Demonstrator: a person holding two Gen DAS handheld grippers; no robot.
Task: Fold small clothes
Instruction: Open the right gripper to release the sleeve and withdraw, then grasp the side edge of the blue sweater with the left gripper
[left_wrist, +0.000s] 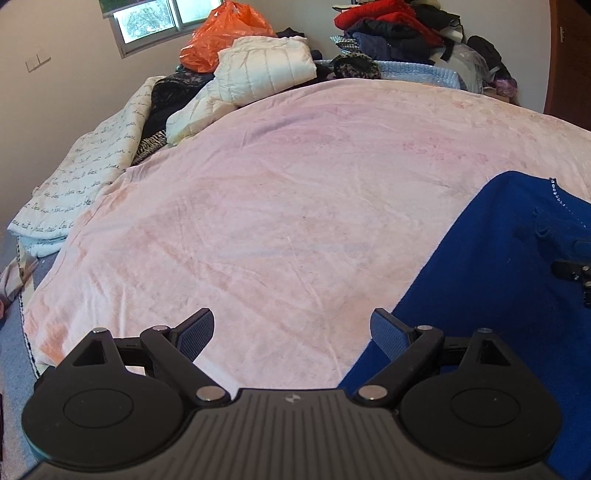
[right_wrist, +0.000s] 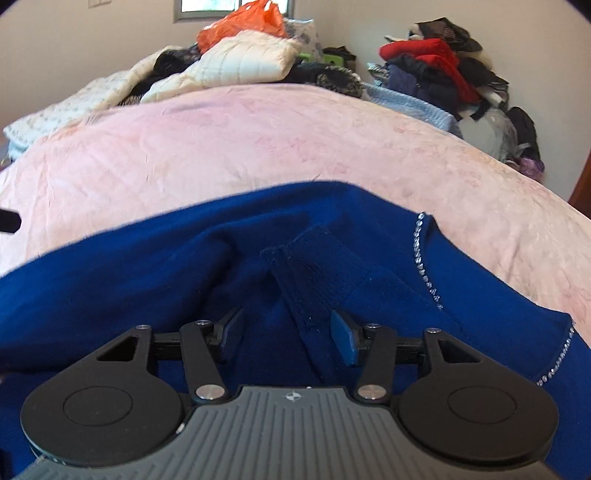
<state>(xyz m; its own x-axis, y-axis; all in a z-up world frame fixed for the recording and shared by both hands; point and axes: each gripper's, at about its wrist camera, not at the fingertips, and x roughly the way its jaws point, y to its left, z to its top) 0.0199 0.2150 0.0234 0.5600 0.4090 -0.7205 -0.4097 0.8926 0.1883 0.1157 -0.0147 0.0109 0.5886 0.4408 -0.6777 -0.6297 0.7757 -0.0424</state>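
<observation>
A dark blue knit top (right_wrist: 110, 280) with rhinestone trim (right_wrist: 421, 254) lies on the pink blanket (right_wrist: 221, 147). My right gripper (right_wrist: 286, 334) is open just above the top, its fingers on either side of a ribbed cuff (right_wrist: 314, 273) that lies folded across the body. In the left wrist view the top (left_wrist: 498, 277) lies at the right. My left gripper (left_wrist: 291, 332) is open and empty over the blanket (left_wrist: 277, 203), its right finger at the top's left edge. Part of the right gripper (left_wrist: 576, 271) shows at the far right.
At the back of the bed lie a cream quilted jacket (left_wrist: 266, 70), an orange plastic bag (left_wrist: 221, 33) and a script-printed quilt (left_wrist: 92, 162). A heap of red and dark clothes (right_wrist: 436, 70) is piled at the back right. A brown door (left_wrist: 570, 62) stands at the right.
</observation>
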